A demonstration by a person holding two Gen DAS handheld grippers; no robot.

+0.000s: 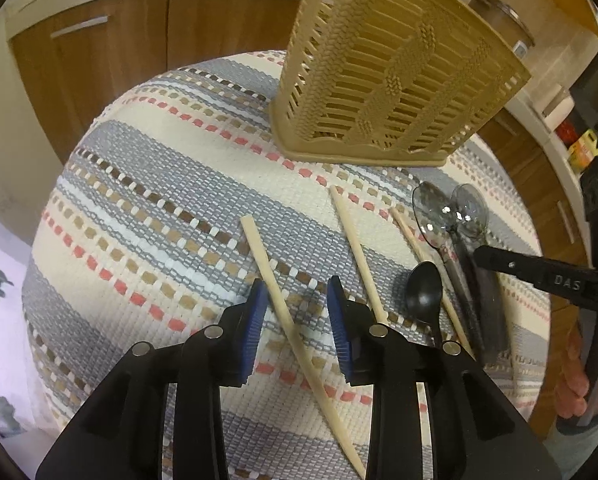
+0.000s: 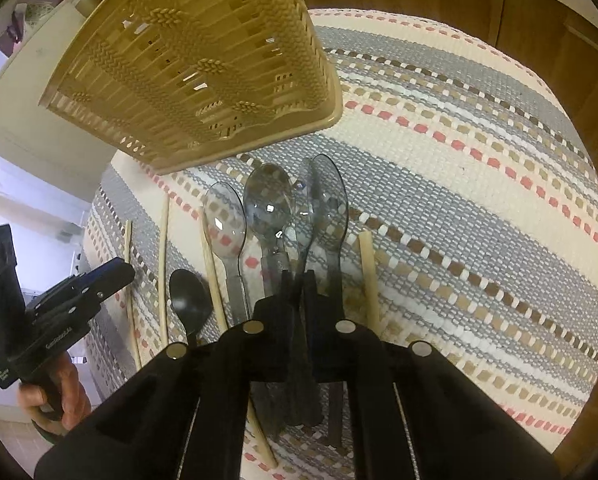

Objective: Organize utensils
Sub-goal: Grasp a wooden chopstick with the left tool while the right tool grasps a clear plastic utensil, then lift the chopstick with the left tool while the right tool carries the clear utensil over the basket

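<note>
My left gripper (image 1: 295, 300) is open, its blue pads straddling a cream chopstick (image 1: 277, 296) lying on the striped cloth (image 1: 147, 208). More chopsticks (image 1: 357, 256) lie to its right, beside a small black spoon (image 1: 423, 296) and clear plastic spoons (image 1: 435, 216). A beige slotted utensil basket (image 1: 383, 80) stands beyond. My right gripper (image 2: 297, 276) is shut on the handle of a clear spoon (image 2: 303, 208) that stands on edge among other clear spoons (image 2: 225, 220). The black spoon (image 2: 189, 296) and chopsticks (image 2: 163, 264) lie to its left, one chopstick (image 2: 369, 272) to its right. The basket (image 2: 203, 60) stands behind.
The striped cloth (image 2: 479, 184) covers a round table. Wooden cabinets (image 1: 111, 52) with a white counter stand behind. A jar (image 1: 507, 20) and small packets (image 1: 583, 148) sit on a counter at the right. The left gripper shows in the right wrist view (image 2: 111, 276).
</note>
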